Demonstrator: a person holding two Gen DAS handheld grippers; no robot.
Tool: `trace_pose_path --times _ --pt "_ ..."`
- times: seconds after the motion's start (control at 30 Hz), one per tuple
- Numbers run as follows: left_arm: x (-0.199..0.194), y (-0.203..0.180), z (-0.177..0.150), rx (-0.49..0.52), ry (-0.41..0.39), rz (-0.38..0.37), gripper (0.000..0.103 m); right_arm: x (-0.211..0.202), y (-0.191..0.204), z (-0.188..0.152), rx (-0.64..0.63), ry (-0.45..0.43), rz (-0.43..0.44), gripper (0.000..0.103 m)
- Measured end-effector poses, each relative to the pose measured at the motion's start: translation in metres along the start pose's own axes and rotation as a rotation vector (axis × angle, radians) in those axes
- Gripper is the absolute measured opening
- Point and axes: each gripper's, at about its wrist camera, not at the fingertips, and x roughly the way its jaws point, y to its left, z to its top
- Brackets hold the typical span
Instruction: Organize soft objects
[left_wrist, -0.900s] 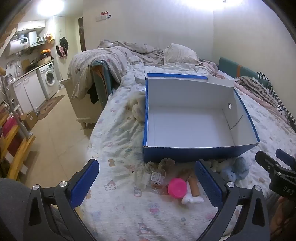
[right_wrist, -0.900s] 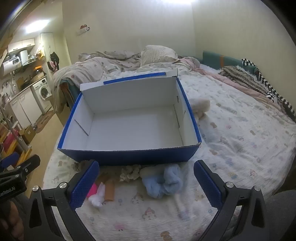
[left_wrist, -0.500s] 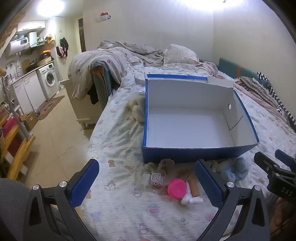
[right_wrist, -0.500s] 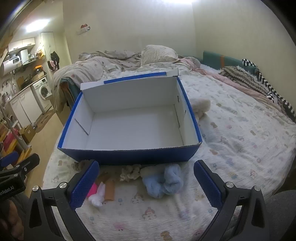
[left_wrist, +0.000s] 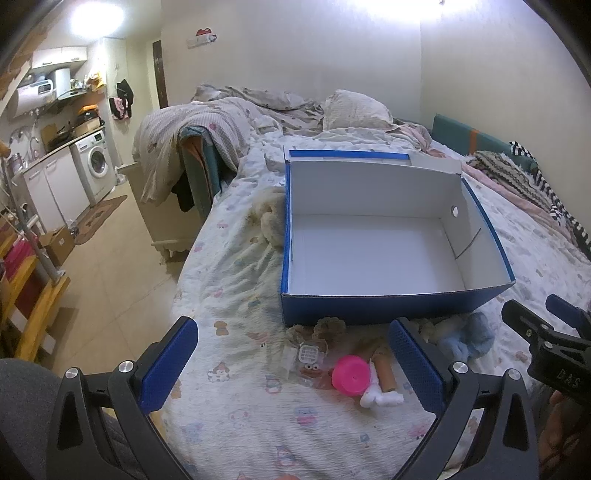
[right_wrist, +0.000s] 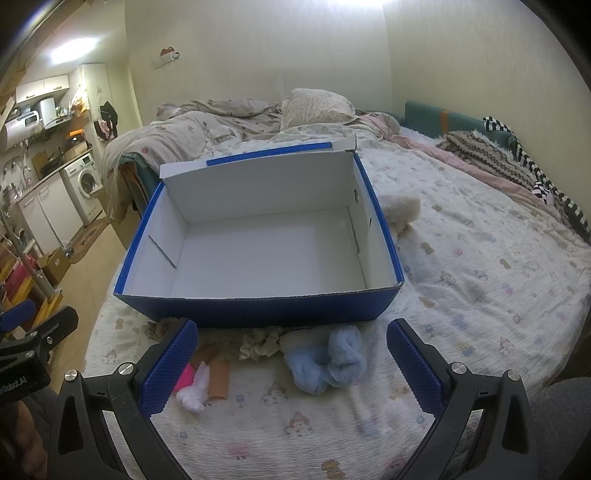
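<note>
An open blue box with a white inside (left_wrist: 373, 317) (right_wrist: 258, 314) stands empty on the bed. In front of it lie small soft things: a light blue fluffy piece (right_wrist: 327, 363) (left_wrist: 467, 338), a cream frilly piece (right_wrist: 258, 341) (left_wrist: 327, 326), a white and brown piece (right_wrist: 207, 380) (left_wrist: 382, 384) and a pink round object (left_wrist: 351, 374). My left gripper (left_wrist: 291, 365) is open above the pink object and the bed. My right gripper (right_wrist: 291, 365) is open just above and in front of the blue piece. Neither holds anything.
A beige plush (left_wrist: 269, 221) (right_wrist: 400, 210) lies beside the box. Crumpled bedding and a pillow (left_wrist: 354, 110) fill the far end. The bed's left edge drops to a tiled floor (left_wrist: 122, 258) with a washing machine (left_wrist: 94, 166) beyond. Striped knitwear (right_wrist: 491, 155) lies at the right.
Both views have shifted very slightly; the grippers stay open and the objects lie where they were.
</note>
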Motion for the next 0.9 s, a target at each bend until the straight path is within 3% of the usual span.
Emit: trace_pose_path --times 0.9 --pt "-0.0014 -0.0015 -0.0001 0.0 0.003 -0.004 0.103 -0.0007 0.0019 0.0018 0.007 0.002 0.01 0.103"
